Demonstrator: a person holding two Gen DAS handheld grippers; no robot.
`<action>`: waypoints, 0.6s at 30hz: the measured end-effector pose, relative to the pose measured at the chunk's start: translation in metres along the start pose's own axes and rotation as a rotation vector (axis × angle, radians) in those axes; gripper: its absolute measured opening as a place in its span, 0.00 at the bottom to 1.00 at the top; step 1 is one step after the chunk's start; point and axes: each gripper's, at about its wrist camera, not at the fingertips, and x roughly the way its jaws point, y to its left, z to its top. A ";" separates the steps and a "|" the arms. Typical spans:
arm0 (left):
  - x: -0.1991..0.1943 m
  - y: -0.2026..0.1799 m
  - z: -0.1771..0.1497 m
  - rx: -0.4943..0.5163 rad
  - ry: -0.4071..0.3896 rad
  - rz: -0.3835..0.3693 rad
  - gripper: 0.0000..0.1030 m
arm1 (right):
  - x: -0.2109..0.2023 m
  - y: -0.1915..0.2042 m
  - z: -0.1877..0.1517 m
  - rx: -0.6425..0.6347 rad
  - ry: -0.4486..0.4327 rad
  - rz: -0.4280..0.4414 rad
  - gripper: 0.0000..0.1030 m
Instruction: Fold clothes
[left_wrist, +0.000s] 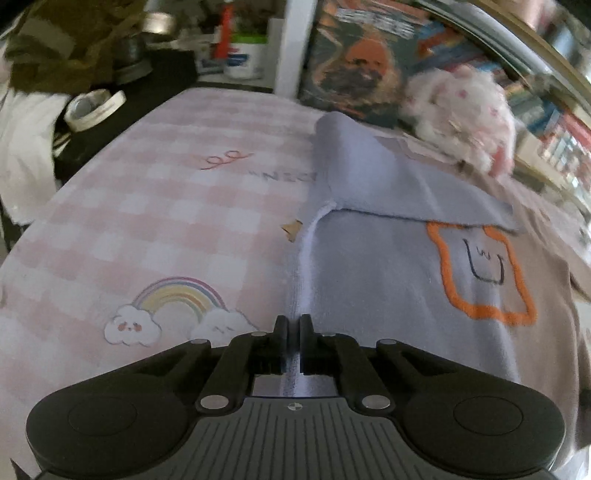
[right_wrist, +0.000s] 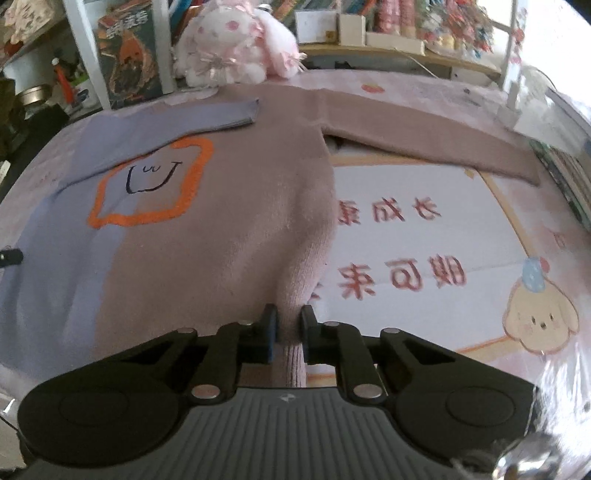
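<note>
Both grippers are down at the near hem of the sweater (right_wrist: 207, 236), a soft two-tone knit, lilac on the left half and dusty pink on the right, lying flat on the printed pink bedspread (left_wrist: 155, 206). The left gripper (left_wrist: 293, 332) has its jaws pinched together on the lilac edge, fabric showing in the narrow slit between them; the right gripper (right_wrist: 287, 325) is clamped on a bunched ridge of the pink ribbed hem. This knit looks light, limp and a bit stretchy, so it should drape and sag between the two holds rather than keep any shape; the two hem corners seem the sensible places to take it. Its long axis runs from near to far, hem near, neckline far toward the plush toy (right_wrist: 232, 48). The lilac sleeve (right_wrist: 192, 122) is already folded across the chest above the orange outlined face (right_wrist: 151, 184), while the pink sleeve (right_wrist: 436, 136) stretches out to the right.
</note>
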 end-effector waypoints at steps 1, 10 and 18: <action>0.001 0.003 0.003 -0.010 -0.001 0.004 0.04 | 0.002 0.004 0.002 -0.007 -0.005 -0.002 0.12; 0.007 0.015 0.014 0.043 0.002 -0.005 0.04 | 0.006 0.028 0.004 -0.008 0.000 0.008 0.12; -0.010 0.017 0.007 0.065 -0.010 -0.018 0.14 | 0.002 0.030 0.003 0.034 -0.004 -0.019 0.17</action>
